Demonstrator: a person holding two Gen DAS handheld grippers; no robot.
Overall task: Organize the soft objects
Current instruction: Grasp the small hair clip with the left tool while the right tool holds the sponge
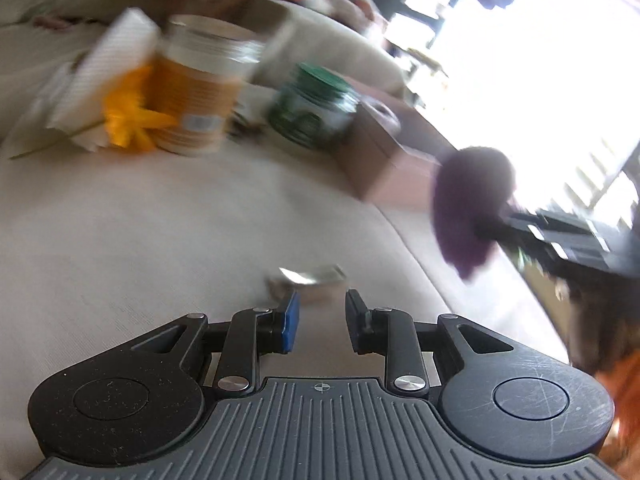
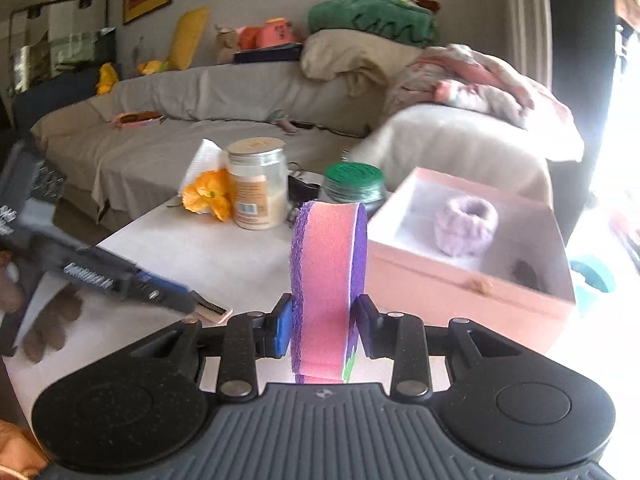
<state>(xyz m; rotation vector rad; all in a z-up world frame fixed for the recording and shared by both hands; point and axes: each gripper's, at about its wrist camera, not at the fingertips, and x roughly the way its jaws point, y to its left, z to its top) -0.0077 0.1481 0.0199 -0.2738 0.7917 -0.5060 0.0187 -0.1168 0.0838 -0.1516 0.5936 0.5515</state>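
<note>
My right gripper (image 2: pixel 322 328) is shut on a pink and purple sponge (image 2: pixel 328 272), which stands on edge between its pads above the white table (image 2: pixel 208 256). To its right sits an open pink box (image 2: pixel 460 300) with a lilac fuzzy ring (image 2: pixel 466 226) inside. In the left wrist view the sponge (image 1: pixel 468 208) is a dark purple shape in front of the box (image 1: pixel 380 152). My left gripper (image 1: pixel 322 296) points down at the table with its jaws a little apart and nothing between them. A small flat thing (image 1: pixel 310 280) lies just past its tips. The left gripper (image 2: pixel 208 308) also shows at the left.
At the table's far side stand a jar with an orange label (image 2: pixel 256 188), a green-lidded jar (image 2: pixel 354 184), an orange flower (image 2: pixel 208 196) and a white napkin (image 2: pixel 204 160). A brown glove-like thing (image 2: pixel 52 320) lies at the left. A draped sofa (image 2: pixel 200 120) runs behind.
</note>
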